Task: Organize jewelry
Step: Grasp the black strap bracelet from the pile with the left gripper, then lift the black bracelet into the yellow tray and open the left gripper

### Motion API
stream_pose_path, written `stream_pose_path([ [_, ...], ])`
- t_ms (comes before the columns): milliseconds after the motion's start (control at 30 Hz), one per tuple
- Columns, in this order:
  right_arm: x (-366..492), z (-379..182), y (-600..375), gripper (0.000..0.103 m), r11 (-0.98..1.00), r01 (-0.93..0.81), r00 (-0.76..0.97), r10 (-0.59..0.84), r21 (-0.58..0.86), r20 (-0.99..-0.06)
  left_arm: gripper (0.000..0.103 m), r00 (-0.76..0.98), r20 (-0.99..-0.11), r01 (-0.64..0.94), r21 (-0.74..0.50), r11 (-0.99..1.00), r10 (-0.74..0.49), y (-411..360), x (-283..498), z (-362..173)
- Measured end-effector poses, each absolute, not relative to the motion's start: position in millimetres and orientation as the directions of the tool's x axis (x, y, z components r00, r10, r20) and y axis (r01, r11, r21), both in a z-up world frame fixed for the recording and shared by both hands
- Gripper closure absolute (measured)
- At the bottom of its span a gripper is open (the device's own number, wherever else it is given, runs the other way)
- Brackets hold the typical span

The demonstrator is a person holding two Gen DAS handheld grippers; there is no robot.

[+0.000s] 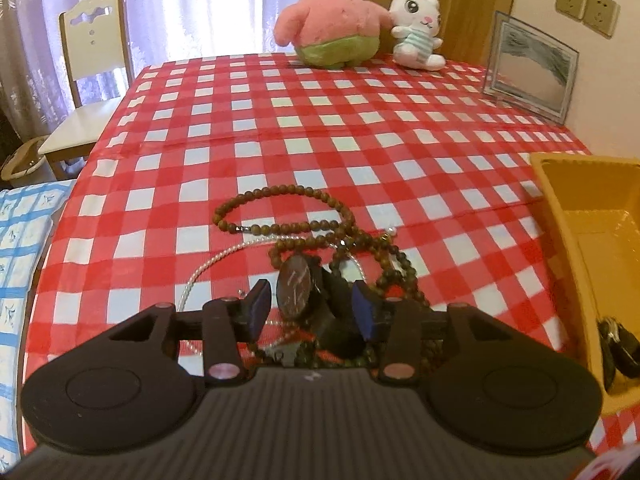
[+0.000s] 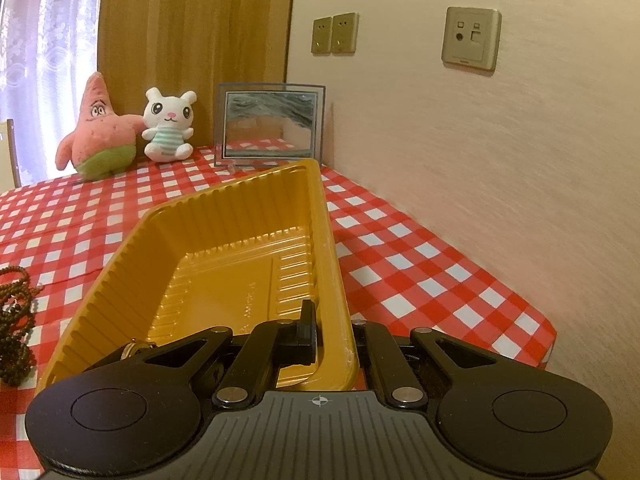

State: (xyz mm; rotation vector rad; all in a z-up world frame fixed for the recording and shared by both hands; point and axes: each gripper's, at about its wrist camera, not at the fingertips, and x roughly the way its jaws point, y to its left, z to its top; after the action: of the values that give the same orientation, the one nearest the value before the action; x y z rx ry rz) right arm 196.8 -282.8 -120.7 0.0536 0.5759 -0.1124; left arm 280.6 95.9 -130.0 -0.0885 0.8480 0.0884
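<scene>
Left wrist view: left gripper (image 1: 311, 312) spread, blue pads either side of a black watch (image 1: 298, 288), not visibly pressing it. Watch on top of a tangle of brown bead strands (image 1: 288, 216) and a thin pearl chain (image 1: 208, 268) on the red-checked desk (image 1: 320, 128). Yellow tray (image 1: 576, 240) just right of the pile, a dark item in its near corner. 2 plush toys, pink (image 1: 332, 20) and white (image 1: 416, 28), at the far edge.

Right wrist view: right gripper (image 2: 332, 336) pressed together, pinching the tray's near right rim (image 2: 334, 280), 1 finger inside, 1 outside. Bead strands at far left.
</scene>
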Motion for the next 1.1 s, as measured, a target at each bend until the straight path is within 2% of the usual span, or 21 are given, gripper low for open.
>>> stream_pose_path([
  [333,196,-122,-284,0.098,0.992,0.127,0.83,-0.094,0.023,-0.55,0.066,0.634,-0.771,-0.14,-0.035,0.99,0.062,104,292,-142],
  [467,197,-122,-284,0.098,0.991,0.128,0.829,-0.094,0.023,-0.551,0.078,0.631,-0.775,-0.133,-0.064,0.989,0.035,107,294,-143],
  [767,197,-122,-284,0.098,0.992,0.128,0.829,-0.094,0.024,-0.551,0.094,0.661,-0.749,-0.123,-0.058,0.991,0.038,111,287,-140],
  [1100,197,-122,-283,0.098,0.992,0.126,0.829,-0.091,0.026,-0.551,0.095,0.681,-0.732,-0.122,-0.071,0.99,0.032,117,274,-125],
])
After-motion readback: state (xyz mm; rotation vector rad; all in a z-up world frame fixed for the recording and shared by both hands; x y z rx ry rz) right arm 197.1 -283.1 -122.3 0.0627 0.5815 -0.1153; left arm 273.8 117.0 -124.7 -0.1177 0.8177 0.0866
